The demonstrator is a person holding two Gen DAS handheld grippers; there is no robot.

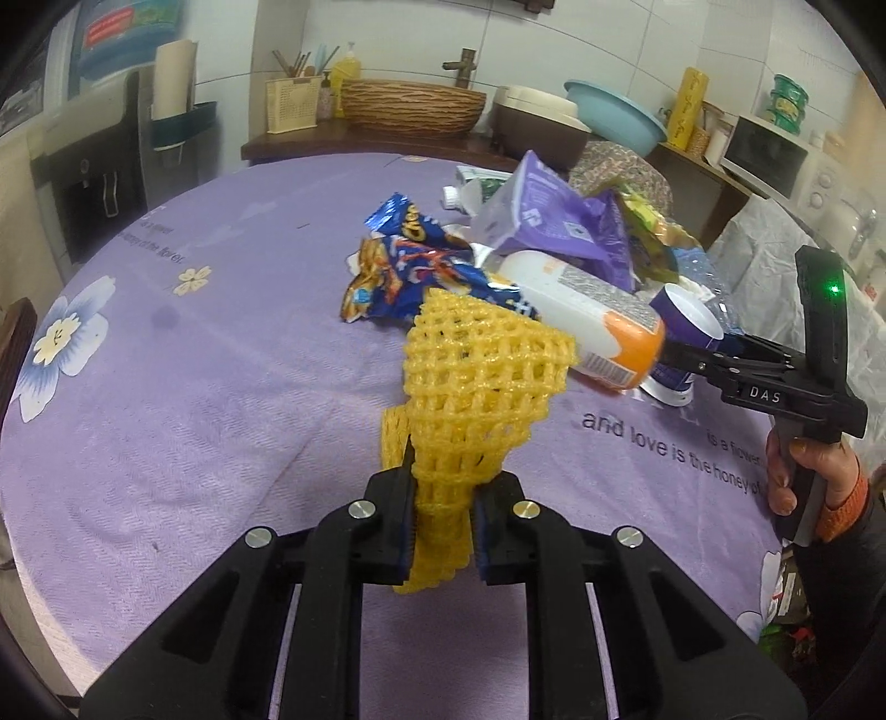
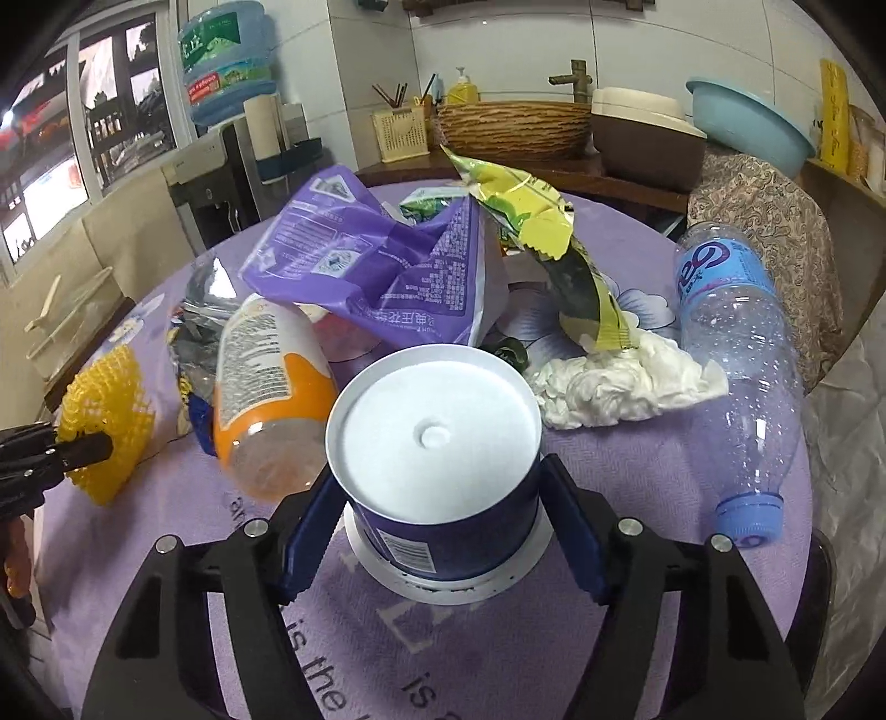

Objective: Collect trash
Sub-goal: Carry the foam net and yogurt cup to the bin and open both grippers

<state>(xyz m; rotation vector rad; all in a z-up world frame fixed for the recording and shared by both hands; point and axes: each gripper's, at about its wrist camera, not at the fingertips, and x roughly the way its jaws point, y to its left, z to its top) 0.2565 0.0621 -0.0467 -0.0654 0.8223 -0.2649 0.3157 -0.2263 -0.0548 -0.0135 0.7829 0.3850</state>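
This is a lived-in home kitchen and dining corner. A round table under a purple flowered cloth point(image 1: 232, 354) sits close to a wooden counter point(image 1: 354, 138) with a woven basin point(image 1: 412, 105) under a tap point(image 1: 465, 66), a chopstick holder point(image 1: 292, 102) and a blue plastic basin point(image 1: 614, 113). White wall tiles point(image 1: 554, 44), a microwave point(image 1: 772, 160), and a water dispenser with its big blue jug point(image 2: 227, 58) by the window complete it.

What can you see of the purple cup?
The cup is a dark purple tub, apparently paper or plastic, standing upside down on the tablecloth: white recessed base up, wide white rim down. A barcode label shows on its near wall. The right claw straddles it, blue pads at both sides; contact is unclear. An orange-ended bottle lies just left.
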